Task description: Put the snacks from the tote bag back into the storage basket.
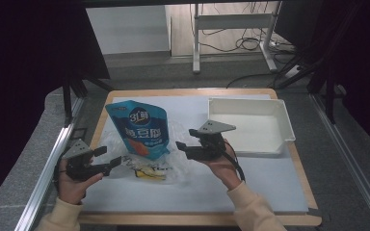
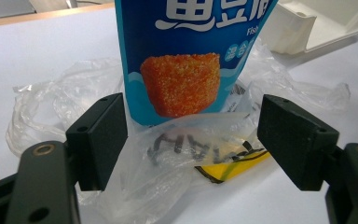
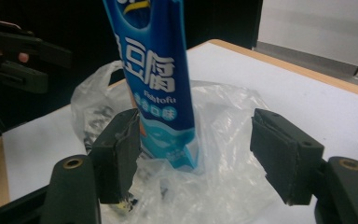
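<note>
A blue stand-up pouch of fish tofu, printed with an orange cube, is seen upright on a white mat laid over a wooden table. The pouch stands inside a crumpled clear plastic bag, which is spread around its base. A yellow-and-black packet is seen lying under the plastic, just in front of the pouch on the person's side.

The left gripper is held just to the left of the pouch's lower corner, pointing towards it. In the left gripper view its jaws are spread wide, with nothing pinched; the bottom of the pouch, the plastic bag and the yellow packet are framed between them, slightly beyond the pads.

The right gripper is held to the right of the pouch, aimed at it across the plastic. In the right gripper view its jaws are also spread, nothing being clamped; the narrow edge of the pouch is seen between them, nearer the left-hand jaw, and whether that jaw touches it cannot be told. The plastic bag is bunched beneath the jaws.

A white tray is set well to the right of the pouch, beyond the right gripper.
</note>
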`<state>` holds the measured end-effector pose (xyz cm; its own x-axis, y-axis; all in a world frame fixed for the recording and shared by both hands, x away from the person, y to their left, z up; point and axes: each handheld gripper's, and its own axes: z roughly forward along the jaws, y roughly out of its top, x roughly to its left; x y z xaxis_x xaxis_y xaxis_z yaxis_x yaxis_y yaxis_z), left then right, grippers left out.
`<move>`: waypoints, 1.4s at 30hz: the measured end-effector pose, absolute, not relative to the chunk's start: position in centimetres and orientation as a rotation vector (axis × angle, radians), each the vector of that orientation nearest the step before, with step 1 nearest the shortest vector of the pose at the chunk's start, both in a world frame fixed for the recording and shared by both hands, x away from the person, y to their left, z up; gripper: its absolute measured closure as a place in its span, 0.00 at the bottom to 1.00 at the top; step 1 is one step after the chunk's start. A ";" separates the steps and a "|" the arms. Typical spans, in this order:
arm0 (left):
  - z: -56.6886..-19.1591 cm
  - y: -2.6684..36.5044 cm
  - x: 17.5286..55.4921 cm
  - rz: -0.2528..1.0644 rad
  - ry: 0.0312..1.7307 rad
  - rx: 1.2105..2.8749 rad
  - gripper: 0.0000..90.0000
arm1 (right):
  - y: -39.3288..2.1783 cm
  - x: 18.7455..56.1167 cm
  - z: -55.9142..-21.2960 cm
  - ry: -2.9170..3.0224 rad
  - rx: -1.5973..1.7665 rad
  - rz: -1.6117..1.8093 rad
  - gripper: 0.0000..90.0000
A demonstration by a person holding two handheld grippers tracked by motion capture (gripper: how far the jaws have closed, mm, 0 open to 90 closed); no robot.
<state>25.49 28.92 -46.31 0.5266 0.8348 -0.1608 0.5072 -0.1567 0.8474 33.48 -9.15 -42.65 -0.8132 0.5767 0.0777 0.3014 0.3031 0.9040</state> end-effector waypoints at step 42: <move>-45.6 29.4 25.1 0.438 1.133 1.797 0.27 | -2.9 37.0 -38.5 2.311 0.743 1.572 0.52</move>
<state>25.14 29.43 -45.60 0.5098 0.8433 -0.1702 0.5098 -0.1368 0.8493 37.04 -2.92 -38.46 -0.8392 0.5382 0.0778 0.2701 0.2885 0.9186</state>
